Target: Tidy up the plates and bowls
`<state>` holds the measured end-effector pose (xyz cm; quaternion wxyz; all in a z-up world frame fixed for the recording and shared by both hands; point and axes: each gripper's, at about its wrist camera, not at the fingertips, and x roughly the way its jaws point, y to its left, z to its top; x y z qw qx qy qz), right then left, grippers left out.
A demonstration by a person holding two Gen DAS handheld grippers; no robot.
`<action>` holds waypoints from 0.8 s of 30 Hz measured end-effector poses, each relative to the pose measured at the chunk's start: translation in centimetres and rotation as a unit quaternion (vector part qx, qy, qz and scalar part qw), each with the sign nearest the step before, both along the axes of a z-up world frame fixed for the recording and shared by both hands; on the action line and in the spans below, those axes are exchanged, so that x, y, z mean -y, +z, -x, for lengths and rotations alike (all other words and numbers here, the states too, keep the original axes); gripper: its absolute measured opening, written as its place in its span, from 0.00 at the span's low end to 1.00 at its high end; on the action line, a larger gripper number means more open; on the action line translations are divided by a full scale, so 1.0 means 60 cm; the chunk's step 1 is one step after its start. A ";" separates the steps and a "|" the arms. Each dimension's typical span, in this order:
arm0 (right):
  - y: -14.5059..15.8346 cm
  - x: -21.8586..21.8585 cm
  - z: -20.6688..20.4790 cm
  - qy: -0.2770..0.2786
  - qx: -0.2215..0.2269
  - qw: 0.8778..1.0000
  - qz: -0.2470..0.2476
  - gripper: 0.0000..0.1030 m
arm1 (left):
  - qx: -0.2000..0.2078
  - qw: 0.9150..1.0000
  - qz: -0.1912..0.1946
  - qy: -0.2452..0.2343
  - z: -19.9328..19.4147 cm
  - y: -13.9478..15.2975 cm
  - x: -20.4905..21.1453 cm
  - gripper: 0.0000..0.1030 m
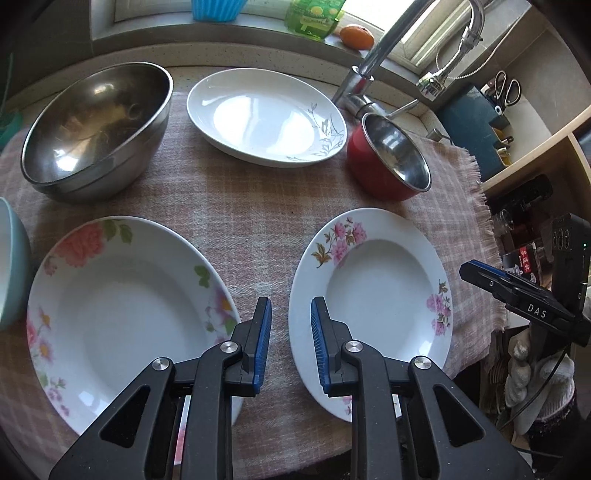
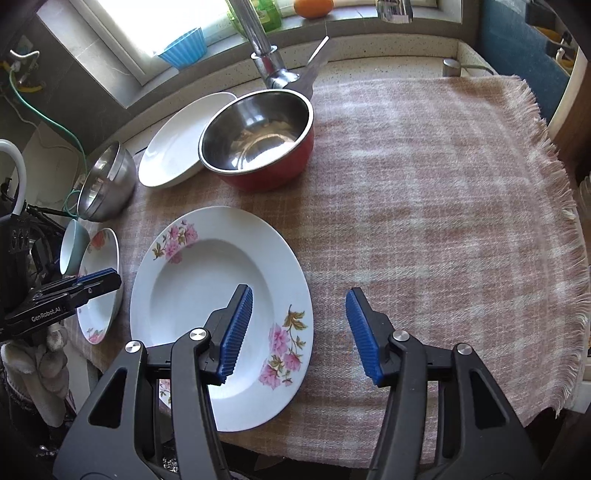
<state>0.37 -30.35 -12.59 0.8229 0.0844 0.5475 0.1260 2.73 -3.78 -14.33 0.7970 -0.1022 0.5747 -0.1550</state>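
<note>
My left gripper (image 1: 291,343) is open and empty, above the cloth gap between a large floral plate (image 1: 122,321) and a pink-flower plate (image 1: 373,306). My right gripper (image 2: 299,332) is open and empty; its left finger hangs over the pink-flower plate (image 2: 207,280), its right finger over bare cloth. Farther back stand a plain white plate with a grey sprig (image 1: 266,116), a steel bowl (image 1: 98,129) and a red bowl with a steel inside (image 1: 391,155). A light blue bowl (image 1: 9,262) sits at the far left. The right gripper shows in the left wrist view (image 1: 517,291).
A pink checked cloth (image 2: 424,206) covers the counter; its fringed edge runs along the right. A tap (image 2: 266,55) rises behind the red bowl (image 2: 258,144). A blue cup (image 1: 216,9), green bottle (image 1: 314,18) and orange (image 1: 356,37) stand on the window sill.
</note>
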 end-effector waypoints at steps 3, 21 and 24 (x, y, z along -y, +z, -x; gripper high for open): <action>0.020 -0.023 0.004 0.012 0.030 0.999 0.018 0.55 | 0.012 1.000 0.007 0.027 0.015 0.013 -0.024 0.20; 0.052 -0.224 -0.010 0.123 0.067 0.989 0.038 0.76 | 0.044 0.977 -0.040 0.204 0.096 0.026 -0.230 0.20; 0.044 -0.253 -0.011 0.143 0.057 0.988 0.028 0.76 | 0.041 0.974 -0.047 0.219 0.104 0.017 -0.251 0.22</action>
